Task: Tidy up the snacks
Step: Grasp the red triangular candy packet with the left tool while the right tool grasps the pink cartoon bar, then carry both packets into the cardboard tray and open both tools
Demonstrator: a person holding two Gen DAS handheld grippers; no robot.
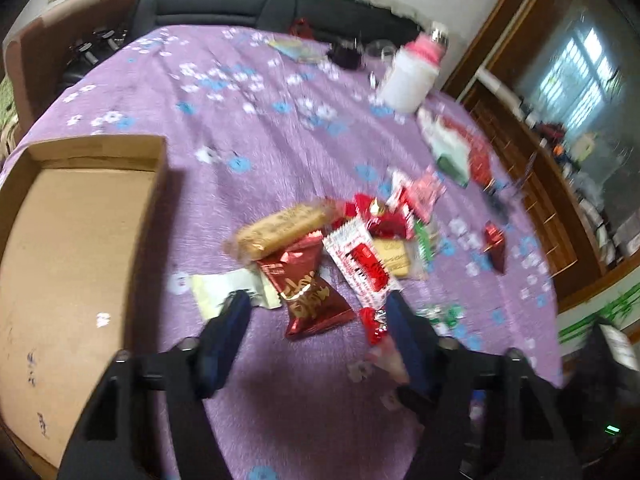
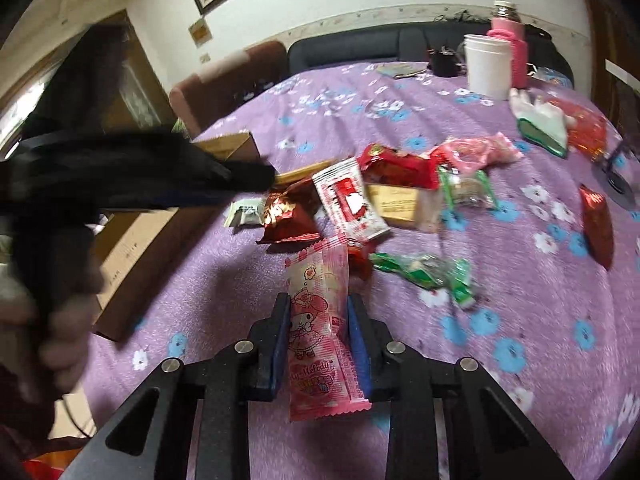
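— Nearest first: right gripper (image 2: 320,322)?
— Clenched on pink cartoon wafer packet (image 2: 320,320), both blue pads against its sides, packet lengthwise between them over purple flowered cloth (image 2: 540,340).
— Left gripper (image 1: 316,312)?
— Jaws apart, gripping nothing; red foil snack bag (image 1: 310,288) between the fingertips, untouched as far as the blur allows. Left tip over a pale flat sachet (image 1: 224,288), right tip beside a red-and-white striped packet (image 1: 356,260).
— Next out?
— Snack heap mid-table: wrapped biscuit bar (image 1: 280,228), green-wrapped sweets (image 2: 432,274), a lone red packet (image 2: 598,224) off to the right.
— Container?
— Open cardboard box (image 1: 60,260) at left table edge, bare inside.
— Farthest?
— White tub (image 2: 488,66), pink flask (image 2: 510,38), dark sofa (image 1: 260,4) behind the table.
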